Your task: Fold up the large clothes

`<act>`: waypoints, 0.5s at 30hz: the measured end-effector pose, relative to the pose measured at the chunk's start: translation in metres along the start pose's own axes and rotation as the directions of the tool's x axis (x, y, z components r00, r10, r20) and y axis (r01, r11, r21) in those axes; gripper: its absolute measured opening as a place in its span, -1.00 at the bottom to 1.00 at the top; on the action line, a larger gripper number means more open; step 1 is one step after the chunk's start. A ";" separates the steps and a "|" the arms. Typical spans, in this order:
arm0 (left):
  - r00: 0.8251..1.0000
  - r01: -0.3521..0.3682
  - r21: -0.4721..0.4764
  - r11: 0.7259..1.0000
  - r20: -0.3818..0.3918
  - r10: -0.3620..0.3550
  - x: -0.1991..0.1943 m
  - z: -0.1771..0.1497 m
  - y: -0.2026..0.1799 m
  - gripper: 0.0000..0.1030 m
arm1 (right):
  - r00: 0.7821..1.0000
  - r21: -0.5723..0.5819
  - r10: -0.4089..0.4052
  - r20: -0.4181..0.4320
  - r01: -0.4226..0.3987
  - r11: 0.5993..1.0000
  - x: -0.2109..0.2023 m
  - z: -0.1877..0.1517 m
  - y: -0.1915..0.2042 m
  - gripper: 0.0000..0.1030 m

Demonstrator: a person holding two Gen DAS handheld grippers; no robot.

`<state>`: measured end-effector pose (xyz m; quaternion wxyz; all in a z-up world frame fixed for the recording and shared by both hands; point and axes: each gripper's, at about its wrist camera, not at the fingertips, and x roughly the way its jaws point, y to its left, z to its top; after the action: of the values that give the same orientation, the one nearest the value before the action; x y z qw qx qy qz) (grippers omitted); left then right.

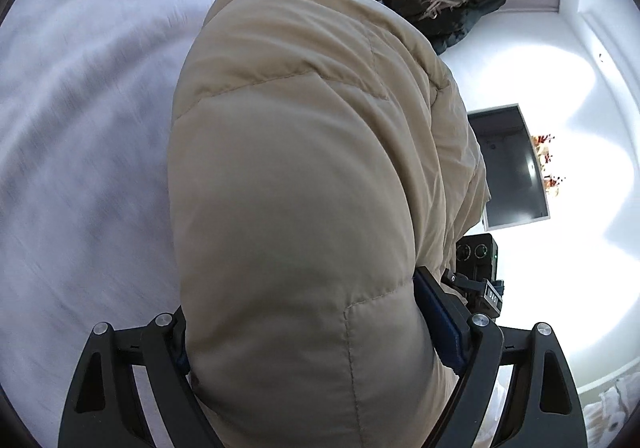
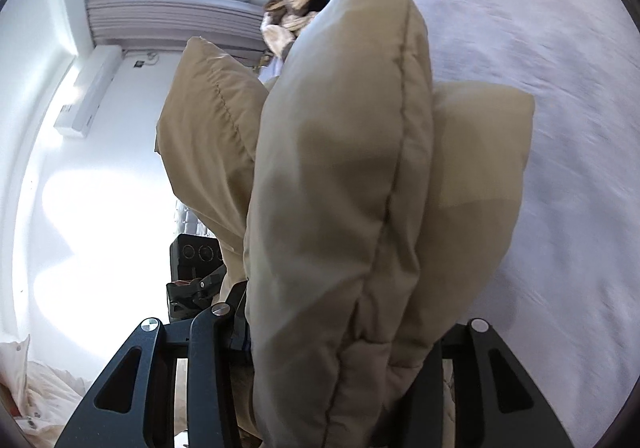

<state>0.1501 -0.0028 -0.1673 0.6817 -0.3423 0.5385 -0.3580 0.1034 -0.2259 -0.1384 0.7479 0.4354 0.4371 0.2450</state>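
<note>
Puffer jacket, tan, quilted, being held up off the bed by both claws; hanging/bunching in the air rather than lying flat, so judging the fold as mid-way at best; no finished flat stack visible anywhere; still needing to be laid down, squared and pressed.

Left claw clamping a thick padded roll of the jacket; fingers spread wide around the bulk, blue pad pressing into the fabric on the right side; not fully closed, just stopped by the stuffing.

Right claw gripping a gathered bundle of several padded layers; fingers likewise held apart by the thickness; at least three lobes of fabric fanning out ahead of it, looking like layers already doubled over.

Both views tilted hard: bed filling one side, white wall and wall-mounted screen the other; suggesting both claws rolled sideways and pointing roughly along the bed surface; each claw's camera module showing in the other's view, so sitting close together, side by side.

Other clothing piled at far end of bed; not touched.
</note>
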 end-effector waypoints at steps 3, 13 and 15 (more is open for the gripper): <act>0.999 -0.022 0.003 1.000 0.024 0.022 -0.044 0.026 0.026 0.72 | 1.000 -0.020 0.007 0.008 -0.007 1.000 0.039 0.009 0.014 -0.12; 0.978 -0.199 -0.058 0.978 0.056 0.202 -0.108 0.116 0.159 0.72 | 0.997 0.010 -0.065 -0.030 0.066 0.998 0.187 0.044 -0.010 -0.11; 0.972 -0.227 -0.081 0.970 0.033 0.231 -0.105 0.115 0.183 0.72 | 0.986 0.067 -0.153 -0.059 0.157 0.985 0.207 0.040 -0.031 -0.01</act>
<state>0.2676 0.1896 -0.2508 0.7161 -0.3112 0.5731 -0.2489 0.2411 -0.1043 -0.2466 0.7365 0.4199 0.4981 0.1819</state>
